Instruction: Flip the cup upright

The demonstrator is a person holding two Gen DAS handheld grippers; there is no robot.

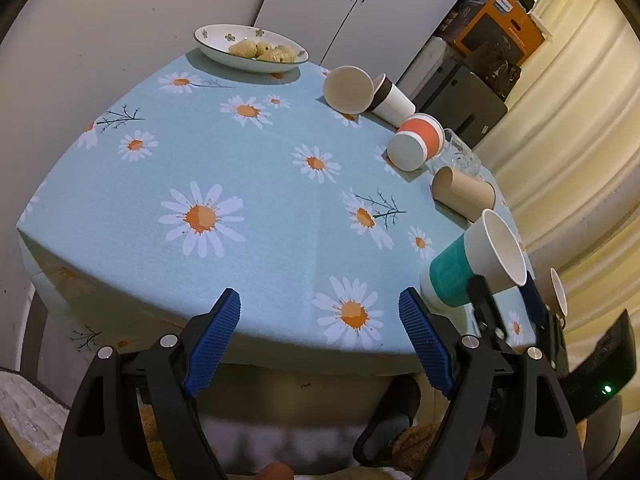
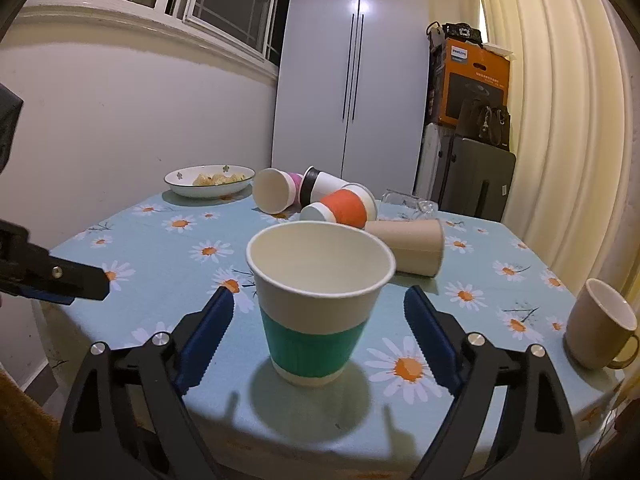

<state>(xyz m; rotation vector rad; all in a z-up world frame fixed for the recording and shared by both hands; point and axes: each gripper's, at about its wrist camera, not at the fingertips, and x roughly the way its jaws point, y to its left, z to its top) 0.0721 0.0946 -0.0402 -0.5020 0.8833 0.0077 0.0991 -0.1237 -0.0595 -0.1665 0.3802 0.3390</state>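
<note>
A white paper cup with a teal band [image 2: 316, 300] stands upright on the daisy tablecloth, mouth up, between the fingers of my right gripper [image 2: 318, 332], which is open and not touching it. It also shows in the left wrist view [image 1: 472, 264], with the right gripper's fingers [image 1: 484, 304] on either side of it. My left gripper [image 1: 320, 340] is open and empty at the near table edge, to the left of the cup.
Several cups lie on their sides at the back: a brown one [image 2: 412, 246], an orange one [image 2: 344, 208], a black-and-white one [image 2: 324, 186], a pink one [image 2: 276, 190]. A glass [image 2: 408, 202], a bowl of food [image 2: 210, 180] and a beige mug [image 2: 600, 324] stand nearby.
</note>
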